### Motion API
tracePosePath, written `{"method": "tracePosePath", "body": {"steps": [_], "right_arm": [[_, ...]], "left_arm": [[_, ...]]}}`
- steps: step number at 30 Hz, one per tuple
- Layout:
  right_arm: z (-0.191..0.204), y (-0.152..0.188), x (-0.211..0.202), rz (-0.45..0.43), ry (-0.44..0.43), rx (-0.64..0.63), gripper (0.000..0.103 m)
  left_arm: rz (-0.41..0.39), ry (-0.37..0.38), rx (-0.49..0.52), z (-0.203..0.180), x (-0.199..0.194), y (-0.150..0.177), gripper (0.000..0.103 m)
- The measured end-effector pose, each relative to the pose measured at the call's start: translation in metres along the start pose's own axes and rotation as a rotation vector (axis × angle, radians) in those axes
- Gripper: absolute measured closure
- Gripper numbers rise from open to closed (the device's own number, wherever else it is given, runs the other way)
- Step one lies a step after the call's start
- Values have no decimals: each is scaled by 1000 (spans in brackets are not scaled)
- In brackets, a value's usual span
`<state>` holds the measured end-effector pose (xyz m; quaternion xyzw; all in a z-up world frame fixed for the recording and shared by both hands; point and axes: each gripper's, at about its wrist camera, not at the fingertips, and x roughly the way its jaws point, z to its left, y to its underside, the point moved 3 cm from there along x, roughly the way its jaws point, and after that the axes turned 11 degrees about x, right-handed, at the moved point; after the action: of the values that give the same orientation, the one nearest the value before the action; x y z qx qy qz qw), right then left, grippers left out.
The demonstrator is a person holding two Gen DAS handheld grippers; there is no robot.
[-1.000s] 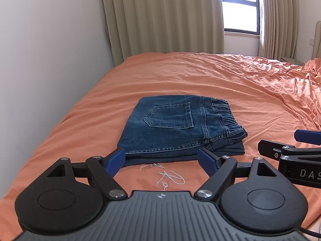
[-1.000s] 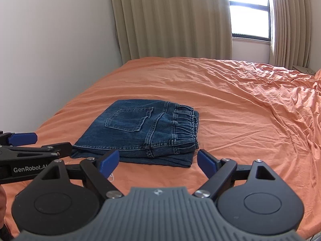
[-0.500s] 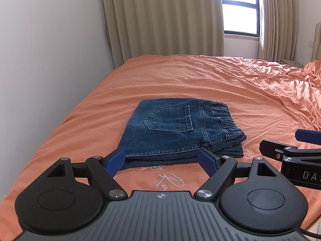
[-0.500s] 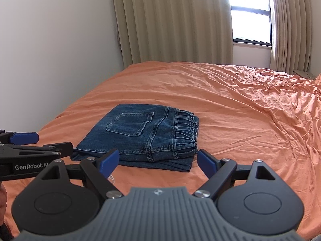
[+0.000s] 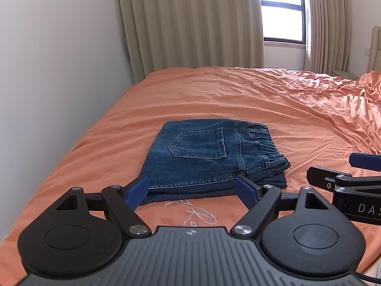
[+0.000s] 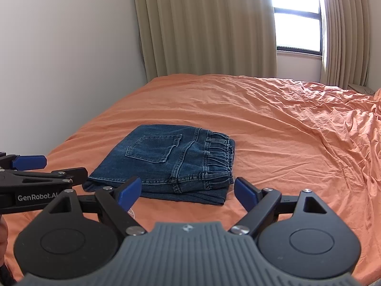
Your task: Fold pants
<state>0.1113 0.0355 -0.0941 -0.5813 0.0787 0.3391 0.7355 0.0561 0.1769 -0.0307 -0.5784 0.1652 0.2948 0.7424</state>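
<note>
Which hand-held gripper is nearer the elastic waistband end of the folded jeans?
Right. The right hand-held gripper is open, just short of the waistband corner. The left hand-held gripper, also open, faces the jeans near their folded edge, away from the waistband.

left gripper [image 5: 191, 189] open, right gripper [image 6: 188, 189] open

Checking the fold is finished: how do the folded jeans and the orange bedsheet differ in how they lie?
The folded jeans are dark blue denim, stacked in neat flat layers; the orange bedsheet is thin, spread wide. The jeans lie smooth with the back pocket up; the bedsheet is wrinkled, most on its right side. Neither is gripped: left gripper and right gripper hover open.
</note>
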Motion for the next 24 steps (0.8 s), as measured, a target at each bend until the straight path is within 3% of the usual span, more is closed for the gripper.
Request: {"method": "tracePosePath", "body": {"steps": [15,24], "right_arm": [[-3,0,-2,4,3,17,22],[-7,3,1,57,11,44,22]], "left_arm": [[-3,5,5,0,0,-1,7],[-8,10,7,-1,1,-2,7]]}}
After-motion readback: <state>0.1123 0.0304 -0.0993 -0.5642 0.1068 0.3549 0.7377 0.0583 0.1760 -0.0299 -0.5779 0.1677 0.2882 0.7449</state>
